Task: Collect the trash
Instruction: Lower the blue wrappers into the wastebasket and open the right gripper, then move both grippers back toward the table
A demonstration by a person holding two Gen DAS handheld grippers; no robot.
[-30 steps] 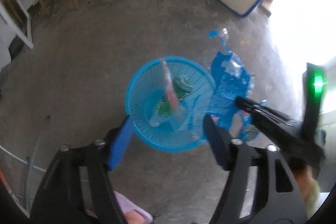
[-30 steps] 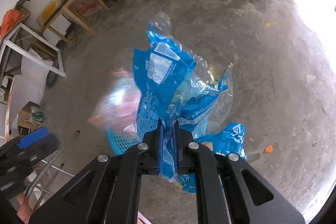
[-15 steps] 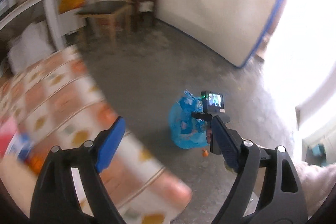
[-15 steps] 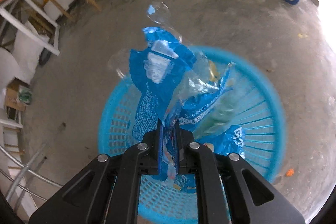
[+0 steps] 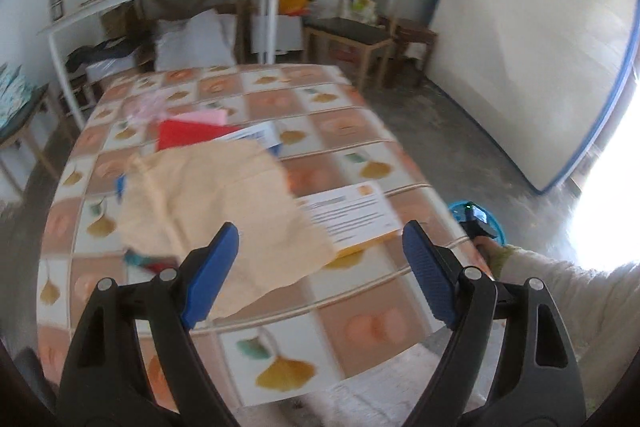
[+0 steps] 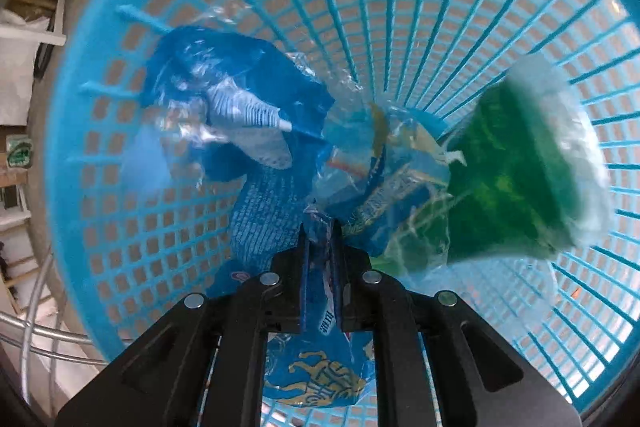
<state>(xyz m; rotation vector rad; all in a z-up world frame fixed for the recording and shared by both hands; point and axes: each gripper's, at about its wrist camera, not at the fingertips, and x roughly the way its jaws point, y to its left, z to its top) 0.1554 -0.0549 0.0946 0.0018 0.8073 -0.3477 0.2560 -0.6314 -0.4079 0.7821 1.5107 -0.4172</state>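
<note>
1. Jaws of the right gripper (image 6: pixel 320 247) are easing apart, narrow, with the blue plastic wrapper (image 6: pixel 240 115) lying between them; the pads look barely off the film, though I cannot tell whether they are touching it.
2. That gripper is pointing steeply down into the blue basket (image 6: pixel 460 7), whose lattice wall is filling the right wrist view.
3. Beside the wrapper, a green packet (image 6: pixel 516 171) is lying against the basket's wall, to the right.
4. Jaws of the left gripper (image 5: pixel 320 267) are standing wide with nothing between them, over the table (image 5: pixel 360 323) with its tiled leaf-pattern cloth.
5. On the table, a beige sheet of paper (image 5: pixel 208 195) is lying ahead of the blue pads (image 5: pixel 210 267), with a white and orange leaflet (image 5: pixel 348 215) just beside it and a red sheet (image 5: pixel 188 135) farther back.
6. Past the table's right edge, a person's sleeve (image 5: pixel 568 291) is reaching toward the basket on the floor.
</note>
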